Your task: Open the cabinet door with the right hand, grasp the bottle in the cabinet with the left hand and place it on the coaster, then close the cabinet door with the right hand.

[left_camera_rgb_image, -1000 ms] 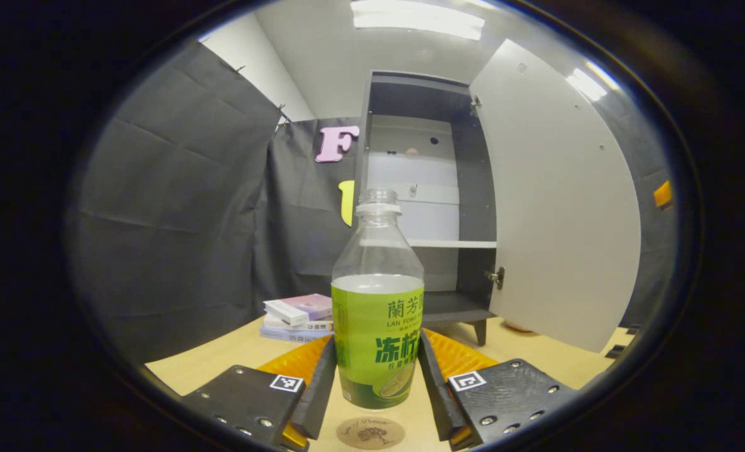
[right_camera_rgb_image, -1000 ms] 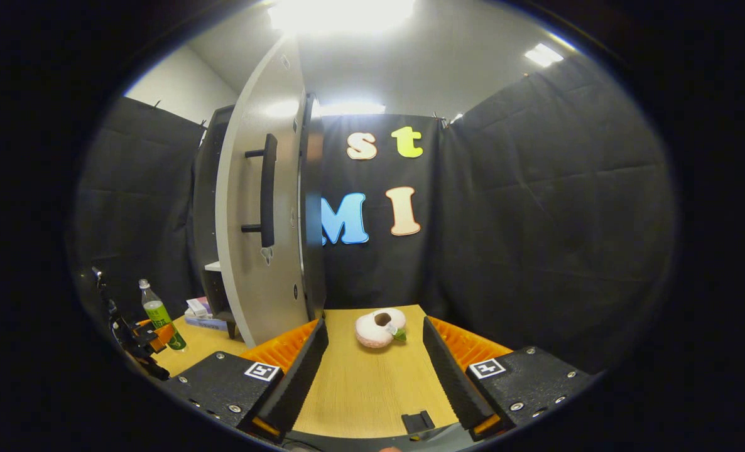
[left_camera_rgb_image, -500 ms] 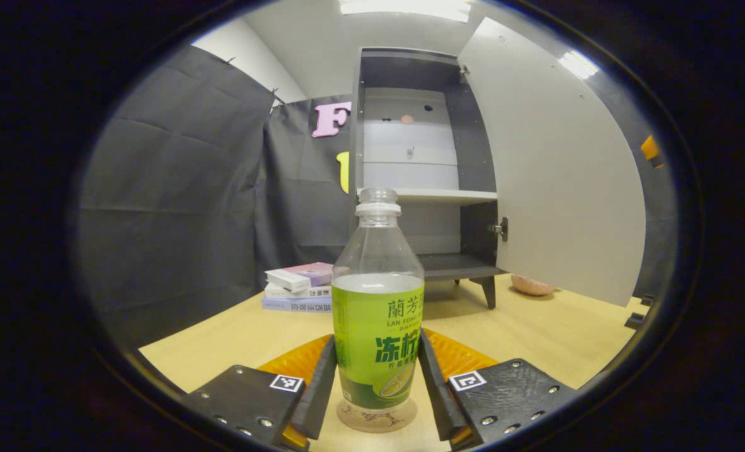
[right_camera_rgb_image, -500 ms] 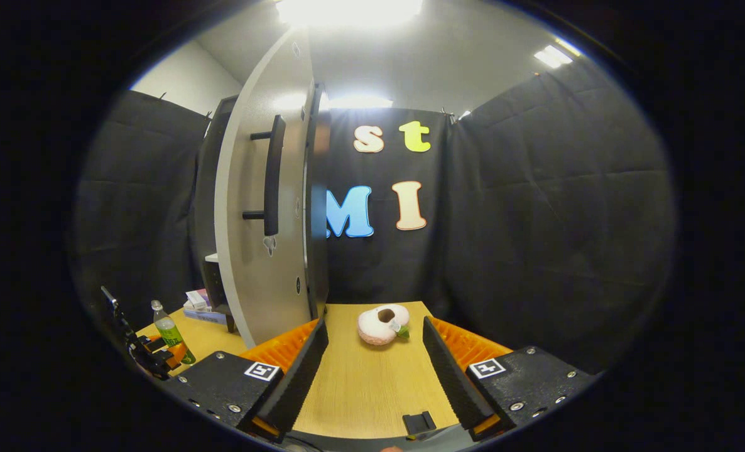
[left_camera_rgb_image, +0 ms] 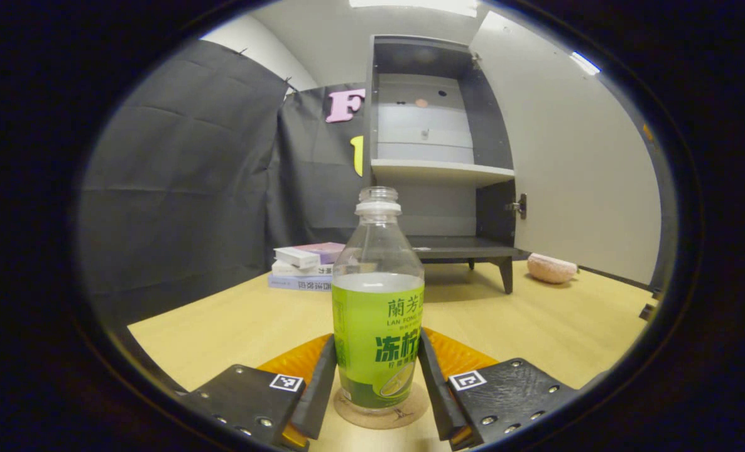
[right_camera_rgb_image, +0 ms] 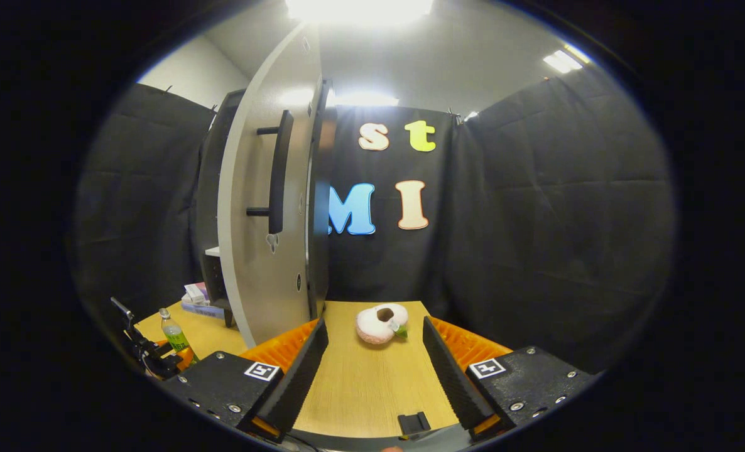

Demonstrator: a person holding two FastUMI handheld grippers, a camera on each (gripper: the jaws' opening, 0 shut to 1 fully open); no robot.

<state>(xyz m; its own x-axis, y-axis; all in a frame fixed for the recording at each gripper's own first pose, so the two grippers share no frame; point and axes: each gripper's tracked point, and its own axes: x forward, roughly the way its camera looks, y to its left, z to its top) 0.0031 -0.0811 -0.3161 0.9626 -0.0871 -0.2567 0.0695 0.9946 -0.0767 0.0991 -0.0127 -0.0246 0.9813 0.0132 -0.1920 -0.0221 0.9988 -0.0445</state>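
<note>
Clear plastic bottle with a green label [left_camera_rgb_image: 377, 314] stands upright on the round brown coaster [left_camera_rgb_image: 382, 411], clamped in the left gripper [left_camera_rgb_image: 377, 392].
Right gripper [right_camera_rgb_image: 375, 370] hangs spread and empty above the wooden table [right_camera_rgb_image: 366, 389]; a pink plush toy [right_camera_rgb_image: 382, 323] lies at 12 o'clock, the open grey cabinet door [right_camera_rgb_image: 266, 207] at 11 o'clock.

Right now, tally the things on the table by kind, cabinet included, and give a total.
Bottle: 1
Coaster: 1
Cabinet: 1
Stack of books: 1 (number of books unclear)
Pink plush toy: 1
Total: 5
</note>
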